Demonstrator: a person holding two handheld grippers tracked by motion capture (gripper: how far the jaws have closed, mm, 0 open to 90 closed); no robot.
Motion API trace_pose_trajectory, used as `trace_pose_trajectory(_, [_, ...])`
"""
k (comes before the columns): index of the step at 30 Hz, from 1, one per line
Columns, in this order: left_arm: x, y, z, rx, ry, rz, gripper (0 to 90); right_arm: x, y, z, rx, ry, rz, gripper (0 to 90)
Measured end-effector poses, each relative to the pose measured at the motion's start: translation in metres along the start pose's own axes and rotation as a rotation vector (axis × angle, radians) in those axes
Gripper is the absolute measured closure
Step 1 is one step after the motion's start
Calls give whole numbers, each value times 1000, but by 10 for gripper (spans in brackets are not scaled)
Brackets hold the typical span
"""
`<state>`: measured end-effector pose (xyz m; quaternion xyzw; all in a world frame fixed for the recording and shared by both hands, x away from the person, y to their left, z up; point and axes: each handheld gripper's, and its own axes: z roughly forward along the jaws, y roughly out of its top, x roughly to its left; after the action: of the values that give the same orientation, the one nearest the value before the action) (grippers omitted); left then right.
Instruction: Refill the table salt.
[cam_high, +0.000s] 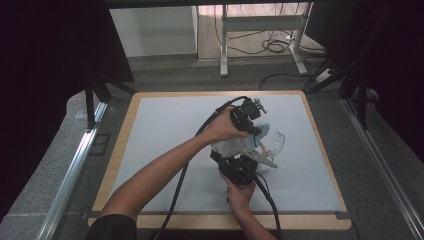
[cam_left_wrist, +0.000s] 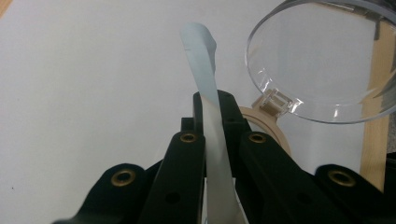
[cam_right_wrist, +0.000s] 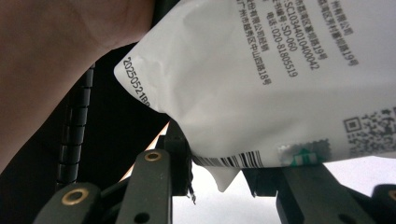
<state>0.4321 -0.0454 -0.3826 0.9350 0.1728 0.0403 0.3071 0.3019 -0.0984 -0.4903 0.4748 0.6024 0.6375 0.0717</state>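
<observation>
While left gripper (cam_left_wrist: 212, 140) clamps pouch (cam_high: 231, 146) top edge and right gripper (cam_right_wrist: 219, 186) clamps its bottom, pouch stands upright mid-tabletop (cam_high: 160, 130), clear lid (cam_high: 276, 141) just beside; open room leftward.

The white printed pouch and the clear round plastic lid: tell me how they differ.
The white printed pouch is opaque and carries black text, a barcode and a code square; the clear round plastic lid is see-through and unprinted. The pouch is soft and creased, with its pale edge pinched in the left tool; the lid is rigid and curved, with no tool gripping it. Both sit over the pale grey mat.
</observation>
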Motion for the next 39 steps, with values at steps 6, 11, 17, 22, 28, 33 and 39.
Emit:
trace_pose_trajectory(6, [0,0,0,0,-1,2,897,0,0,0,-2,-1,1,662])
trace_pose_trajectory(11, [0,0,0,-3,-2,-5,897,0,0,1,-5,1,5,662])
trace_pose_trajectory(17, [0,0,1,-3,-2,-8,897,0,-1,2,-8,-2,3,662])
trace_pose_trajectory(22, [0,0,2,6,-4,4,897,0,-1,1,-10,-4,4,662])
trace_pose_trajectory(28, [0,0,2,4,-4,5,897,0,-2,1,-14,-5,13,662])
trace_pose_trajectory(33, [0,0,2,3,-5,0,897,0,-2,2,-19,-8,16,663])
trace_pose_trajectory(39, [1,-1,1,0,1,-2,897,1,-3,3,-25,-3,24,663])
